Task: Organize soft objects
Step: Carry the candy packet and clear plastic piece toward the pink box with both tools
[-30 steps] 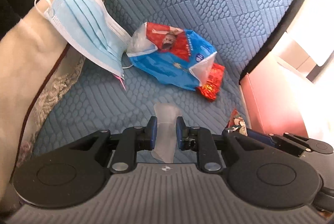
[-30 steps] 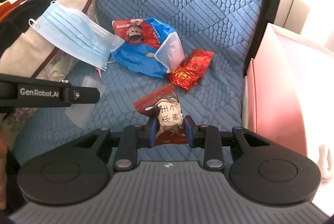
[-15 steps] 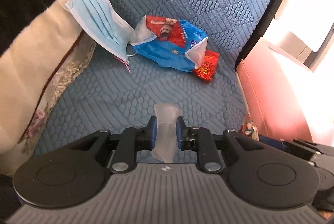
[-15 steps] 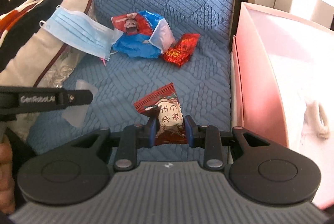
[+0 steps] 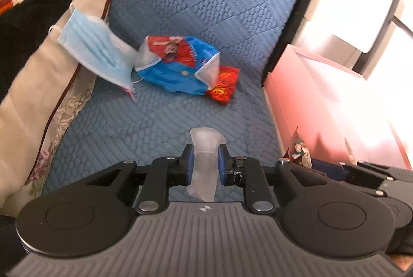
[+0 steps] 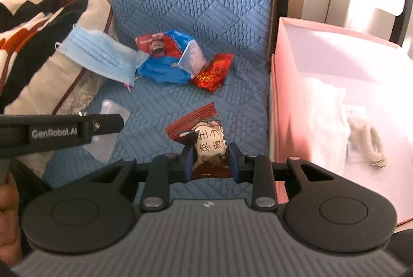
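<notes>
My left gripper (image 5: 205, 161) is shut on a clear plastic wrapper (image 5: 204, 148) and holds it above the blue quilted seat (image 5: 206, 6). My right gripper (image 6: 210, 155) is shut on a red snack packet with a cream printed face (image 6: 206, 137), beside the pink box (image 6: 281, 101). On the seat lie a light blue face mask (image 5: 98, 57), a blue and red snack bag (image 5: 178, 65) and a small red packet (image 5: 223, 87). They also show in the right wrist view: the mask (image 6: 100, 55), the bag (image 6: 167, 57), the red packet (image 6: 214, 69).
The pink box stands right of the seat (image 5: 304, 101) and holds white cloth items (image 6: 333, 122). A patterned blanket and cushion (image 6: 38, 39) are piled on the left. The left gripper's body (image 6: 59, 131) crosses the right wrist view at the left.
Both grippers have drawn back and risen from the seat with their items still held. The right gripper has shifted toward the pink box, whose inside now shows more.
</notes>
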